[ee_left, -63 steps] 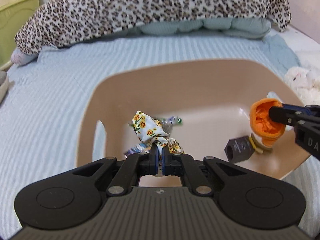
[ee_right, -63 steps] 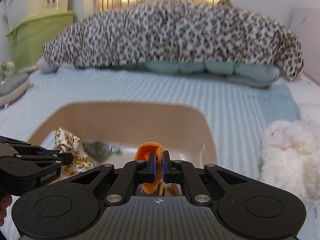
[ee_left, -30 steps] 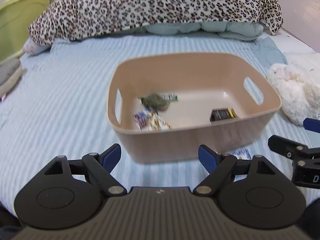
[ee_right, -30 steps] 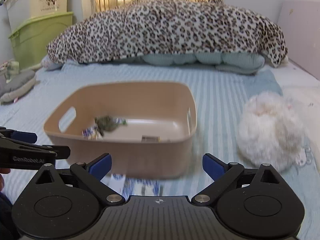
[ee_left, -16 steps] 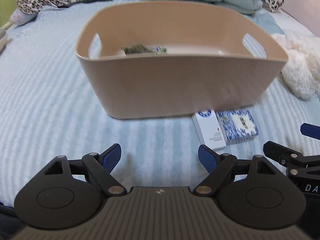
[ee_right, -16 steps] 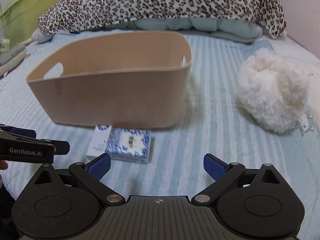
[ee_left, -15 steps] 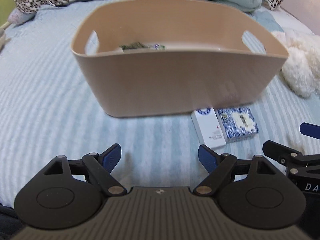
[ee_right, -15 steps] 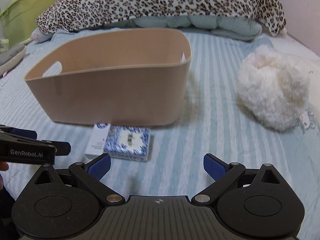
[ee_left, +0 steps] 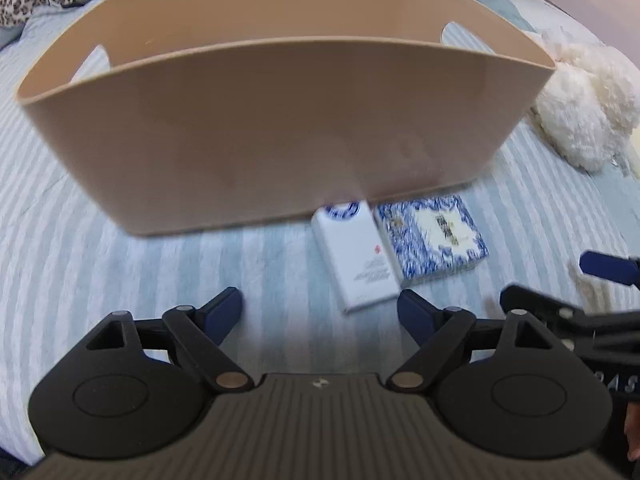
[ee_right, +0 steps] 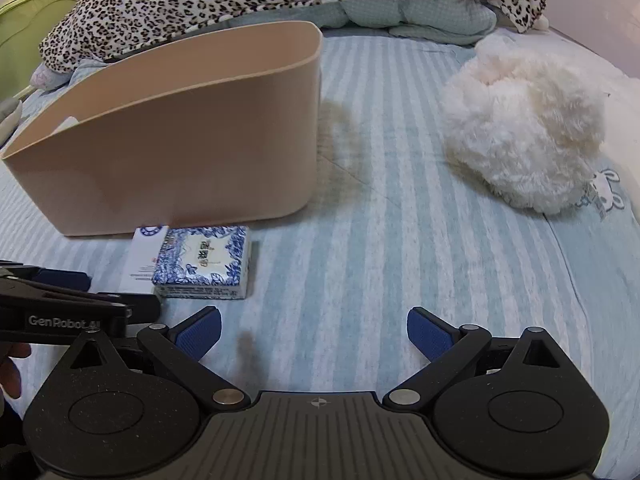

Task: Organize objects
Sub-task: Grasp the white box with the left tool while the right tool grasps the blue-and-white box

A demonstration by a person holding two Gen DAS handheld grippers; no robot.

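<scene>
Tissue pack (ee_right: 202,266) and white box (ee_left: 358,258) lie touching on bedspread (ee_right: 400,260), just before basket (ee_left: 280,128). Pack likely light, squashy: pinch across short sides. Left gripper (ee_left: 320,308), right gripper (ee_right: 314,330) both spread wide, empty.

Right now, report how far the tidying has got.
Done: cannot confirm; the beige bin's contents are hidden behind its wall. In hand: nothing; left gripper and right gripper are both open and empty. Left: white box and blue-patterned tissue pack lie on the bed beside the bin.
</scene>
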